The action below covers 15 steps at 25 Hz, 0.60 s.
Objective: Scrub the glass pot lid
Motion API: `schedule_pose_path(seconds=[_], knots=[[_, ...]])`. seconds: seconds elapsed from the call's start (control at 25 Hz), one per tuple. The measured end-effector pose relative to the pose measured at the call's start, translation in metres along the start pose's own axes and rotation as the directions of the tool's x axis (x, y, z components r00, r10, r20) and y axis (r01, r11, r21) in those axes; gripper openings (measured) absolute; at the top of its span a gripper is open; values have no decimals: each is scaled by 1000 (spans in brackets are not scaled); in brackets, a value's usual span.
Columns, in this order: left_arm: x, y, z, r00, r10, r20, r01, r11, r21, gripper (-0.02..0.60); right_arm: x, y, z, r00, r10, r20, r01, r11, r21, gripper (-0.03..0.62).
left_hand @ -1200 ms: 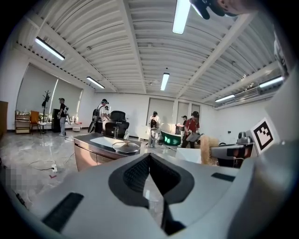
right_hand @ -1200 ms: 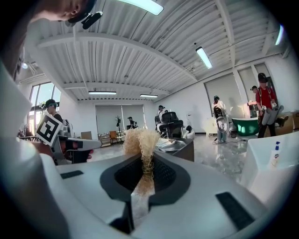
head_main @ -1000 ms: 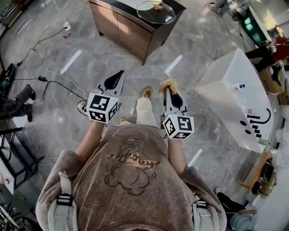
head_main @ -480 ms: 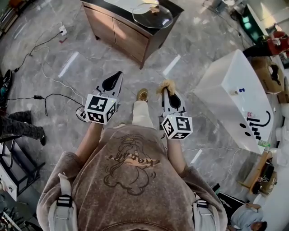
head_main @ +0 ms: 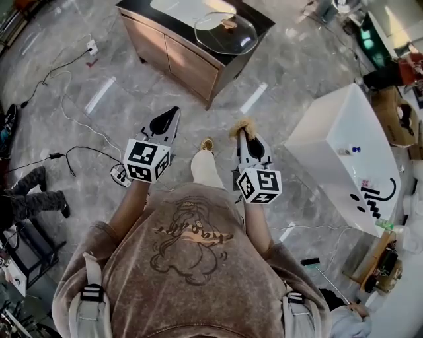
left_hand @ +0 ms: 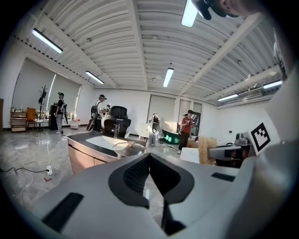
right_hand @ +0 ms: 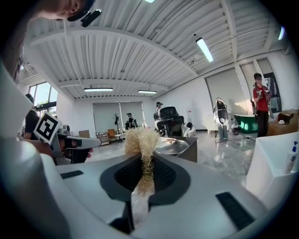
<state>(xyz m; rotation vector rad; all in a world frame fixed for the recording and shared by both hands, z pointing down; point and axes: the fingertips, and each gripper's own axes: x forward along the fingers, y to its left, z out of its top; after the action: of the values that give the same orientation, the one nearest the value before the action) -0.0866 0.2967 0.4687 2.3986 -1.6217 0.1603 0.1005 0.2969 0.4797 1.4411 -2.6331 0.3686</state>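
Note:
The glass pot lid lies on a dark-topped wooden cabinet at the top of the head view, well ahead of both grippers. It also shows small in the left gripper view as the lid and in the right gripper view as the lid. My left gripper is shut with nothing between its jaws, and the same gripper points toward the cabinet. My right gripper is shut on a tan fibrous scrubber; the scrubber's tuft sticks up above the right gripper.
A white sink basin is set in the cabinet top beside the lid. A large white box stands at the right. Cables and a power strip lie on the grey marble floor at left. People stand in the background.
The cabinet with the lid has come nearer in the head view as the person walks toward it. Both grippers stay shut, held side by side as before.

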Motion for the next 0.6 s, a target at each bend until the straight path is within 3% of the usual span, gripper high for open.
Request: schedule_pose_path(seconds=[0.6], knots=[[126, 34, 66, 999, 15, 31, -15, 1000, 0, 17, 109, -80, 62, 999, 32, 16, -32, 999, 1, 46]])
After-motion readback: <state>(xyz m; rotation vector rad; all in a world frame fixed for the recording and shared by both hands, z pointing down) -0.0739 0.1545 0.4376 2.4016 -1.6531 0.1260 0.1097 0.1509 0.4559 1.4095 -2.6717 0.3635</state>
